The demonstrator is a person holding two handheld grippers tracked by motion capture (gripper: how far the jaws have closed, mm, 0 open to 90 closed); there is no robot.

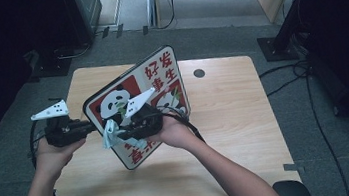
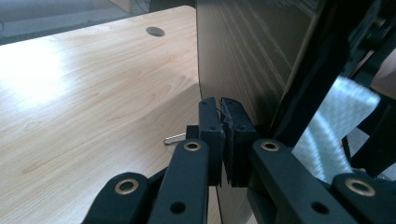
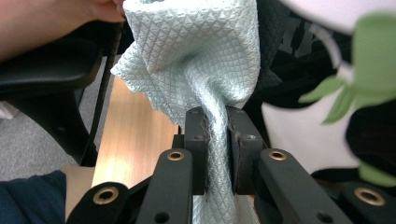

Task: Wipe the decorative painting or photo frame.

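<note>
Above the bench [image 1: 226, 122], I hold the panda sign [image 1: 135, 105] tilted on its lower corner — my left gripper [image 2: 222, 135] has its fingers pinching the sign's edge, with the brown back of the board rising just past them. My right gripper [image 3: 215, 149] sits in front of the printed face, its fingers pressed tight on a pale blue cloth [image 3: 196, 51] that bunches up against the sign.
</note>
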